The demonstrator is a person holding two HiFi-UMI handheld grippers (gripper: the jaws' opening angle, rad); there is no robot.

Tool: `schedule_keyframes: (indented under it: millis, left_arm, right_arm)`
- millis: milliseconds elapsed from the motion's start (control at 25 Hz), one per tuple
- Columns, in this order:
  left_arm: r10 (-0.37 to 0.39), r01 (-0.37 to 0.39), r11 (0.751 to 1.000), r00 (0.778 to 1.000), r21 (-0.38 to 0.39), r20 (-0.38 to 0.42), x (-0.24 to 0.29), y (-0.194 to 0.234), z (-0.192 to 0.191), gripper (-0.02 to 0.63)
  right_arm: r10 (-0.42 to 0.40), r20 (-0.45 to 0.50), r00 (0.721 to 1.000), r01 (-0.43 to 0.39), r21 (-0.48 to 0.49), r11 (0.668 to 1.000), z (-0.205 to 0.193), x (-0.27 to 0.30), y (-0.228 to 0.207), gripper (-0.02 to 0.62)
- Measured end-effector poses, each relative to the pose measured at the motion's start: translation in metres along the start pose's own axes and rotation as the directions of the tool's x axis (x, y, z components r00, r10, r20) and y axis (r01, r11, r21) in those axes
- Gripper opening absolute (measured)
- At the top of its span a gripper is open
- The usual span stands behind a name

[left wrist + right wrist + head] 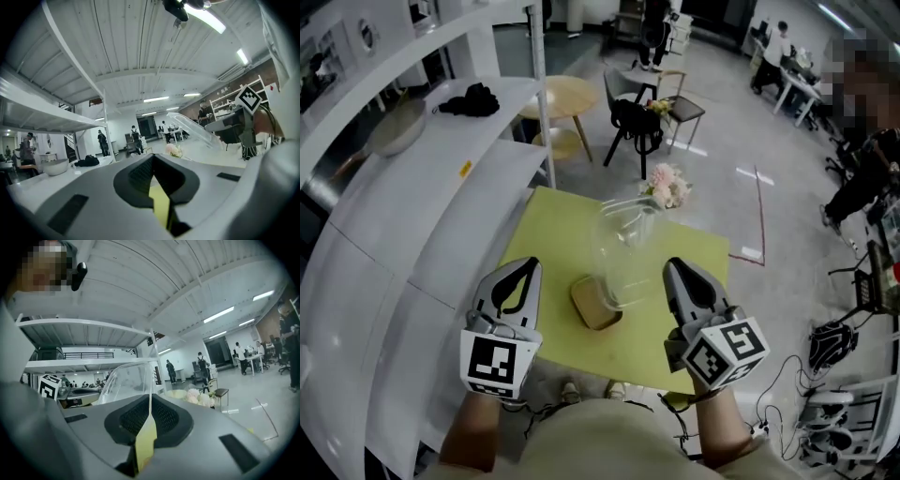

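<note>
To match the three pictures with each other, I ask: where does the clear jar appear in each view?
Head view: the clear jar is in the middle of the picture, on the yellow-green table.
Left gripper view: right of centre, looking tilted.
Right gripper view: left of centre.
Shared landmark: the pale flowers show close to the jar in all three views.

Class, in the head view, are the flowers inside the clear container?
No: the flowers lie on the green table beyond the clear container.
</note>
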State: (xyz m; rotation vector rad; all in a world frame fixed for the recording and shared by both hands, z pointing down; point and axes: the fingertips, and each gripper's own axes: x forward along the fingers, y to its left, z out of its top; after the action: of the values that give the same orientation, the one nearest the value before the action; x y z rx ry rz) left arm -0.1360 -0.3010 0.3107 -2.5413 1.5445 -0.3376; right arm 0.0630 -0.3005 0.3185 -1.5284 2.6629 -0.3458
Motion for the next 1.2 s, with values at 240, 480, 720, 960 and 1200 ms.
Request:
schedule_keyframes:
  millis: [240,480,720,960,1200]
  left_arm:
    - [0.020,-0.017,0.999,0.997,-0.036,0.081,-0.031,0.004,0.042,0.006]
    - [0.015,-0.014,1.000,0.997,-0.013,0.082,-0.047,0.000,0.036,0.006]
    - [0.003,-0.001,0.999,0.999,-0.035,0.038,-0.050,-0.009,0.016,0.006]
    - [0.002,-0.002,0.998,1.000,-0.059,-0.002,-0.047,-0.012,0.008,0.006]
    - [-0.006,0.006,0.998,1.000,-0.068,-0.009,-0.044,-0.011,0.006,0.006]
  right_arm:
    - [0.002,0.078,0.997,0.009,-0.139,0.990,0.033,-0.035,0.027,0.025]
    - [-0.022,0.128,0.992,0.045,-0.175,0.984,0.038,-0.054,0.034,0.023]
    - [-0.042,0.090,0.995,0.056,-0.162,0.985,0.021,-0.055,0.026,0.023]
    - [-0.049,0.049,0.998,0.056,-0.155,0.986,0.009,-0.052,0.020,0.023]
    - [-0.055,0.030,0.998,0.059,-0.157,0.986,0.005,-0.051,0.016,0.023]
